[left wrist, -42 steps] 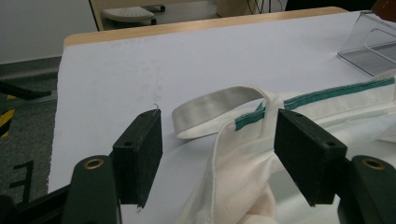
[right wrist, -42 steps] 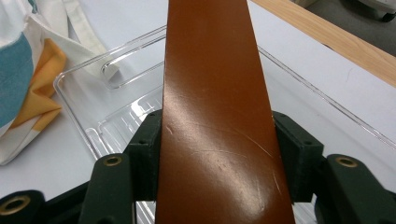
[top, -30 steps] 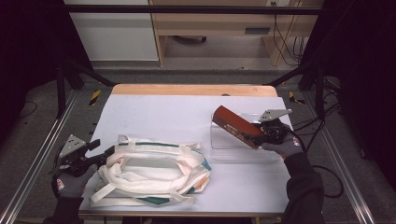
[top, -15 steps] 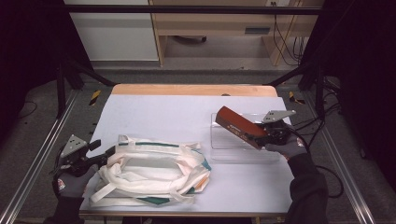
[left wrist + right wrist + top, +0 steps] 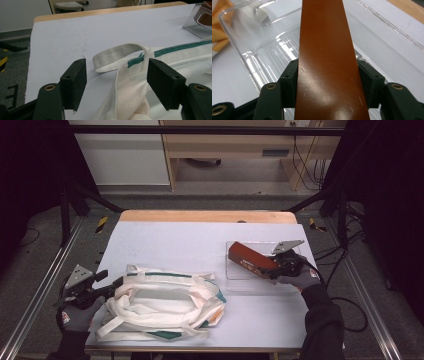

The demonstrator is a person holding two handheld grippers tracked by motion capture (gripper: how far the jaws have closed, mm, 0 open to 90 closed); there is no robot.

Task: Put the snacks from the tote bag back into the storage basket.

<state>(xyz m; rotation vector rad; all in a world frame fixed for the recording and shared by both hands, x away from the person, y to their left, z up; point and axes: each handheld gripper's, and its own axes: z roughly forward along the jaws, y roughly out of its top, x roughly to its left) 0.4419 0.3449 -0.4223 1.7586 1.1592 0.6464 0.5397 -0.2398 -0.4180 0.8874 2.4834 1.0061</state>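
High view puts the right tool (image 5: 274,268) at the right of the frame, clenched on a glossy reddish-brown flat box (image 5: 251,260) and holding it tilted over a clear plastic tray (image 5: 235,283). Right gripper view confirms both jaws pressed against the box's narrow sides, with the tray's ribbed floor beneath it.

At lower left, the left tool (image 5: 107,287) sits at the edge of a white fabric tote bag with green trim and webbing straps (image 5: 165,302), which lies slumped on the desk (image 5: 175,242). Left gripper view shows its jaws released and spread wide, a strap loop (image 5: 120,53) and a fold of bag cloth lying between them but untouched.

Risks, as I judge them: the box's surface looks slick, so it could slide in the grip or twist as it tips. If the left tool closes now, it might catch only a loose fold or the strap and drag the whole bag.

White sheeting covers the desk, with a wooden strip at its far edge. Around it stand a dark metal frame, grey floor, trailing cables and pale wooden furniture at the top of the frame.
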